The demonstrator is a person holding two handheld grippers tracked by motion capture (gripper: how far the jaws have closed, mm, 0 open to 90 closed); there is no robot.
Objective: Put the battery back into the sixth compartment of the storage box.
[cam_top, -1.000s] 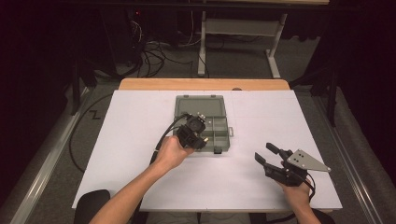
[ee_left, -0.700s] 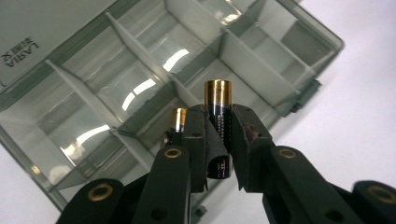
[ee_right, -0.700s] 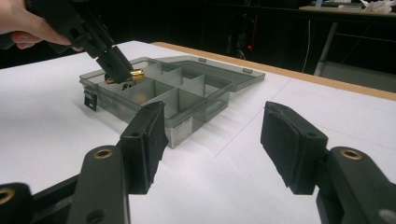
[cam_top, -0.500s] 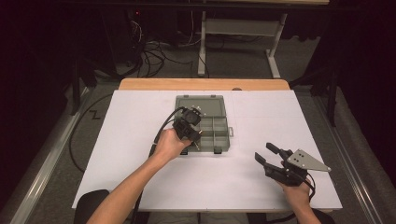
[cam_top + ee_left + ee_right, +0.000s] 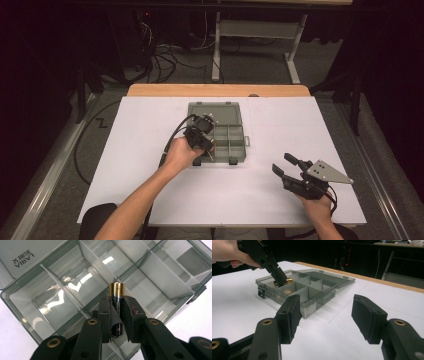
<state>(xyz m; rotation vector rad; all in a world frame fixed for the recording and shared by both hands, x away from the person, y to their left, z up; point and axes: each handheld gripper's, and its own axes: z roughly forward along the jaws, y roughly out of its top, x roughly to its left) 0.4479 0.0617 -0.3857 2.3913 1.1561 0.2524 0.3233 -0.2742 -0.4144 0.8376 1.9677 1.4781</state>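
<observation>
Left gripper (image 5: 117,315) is clamped on the battery (image 5: 117,305). The 2 pads press its black body from either side, jaws nearly closed with only the cell's width between them. The battery's long axis runs parallel to the fingers (image 5: 104,315). Its gold end pokes out past the fingertips, away from my hand; the other end sits back between the pads, toward the gripper body. About half the cell is beyond the tips.

In the left gripper view the gold end points down into the organizer box (image 5: 27,317), over a divider wall where 2 compartments meet. I can't tell whether the tip is touching the plastic or just above it.

In the right gripper view the left gripper (image 5: 277,275) comes in steeply from the upper left. The battery (image 5: 288,280) is tilted: gold end low and aimed into the box (image 5: 312,300), near its corner closest to my left hand. The lid is open, lying flat behind the tray.

In the high view the left gripper (image 5: 200,140) is over the left part of the box (image 5: 232,150).

Right gripper (image 5: 325,315) is wide open, with nothing between the pads and bare white table beyond the fingertips. It's well apart from the box, which lies ahead of the tips and off to their left. In the high view the right gripper (image 5: 285,167) is near the table's right front edge.
</observation>
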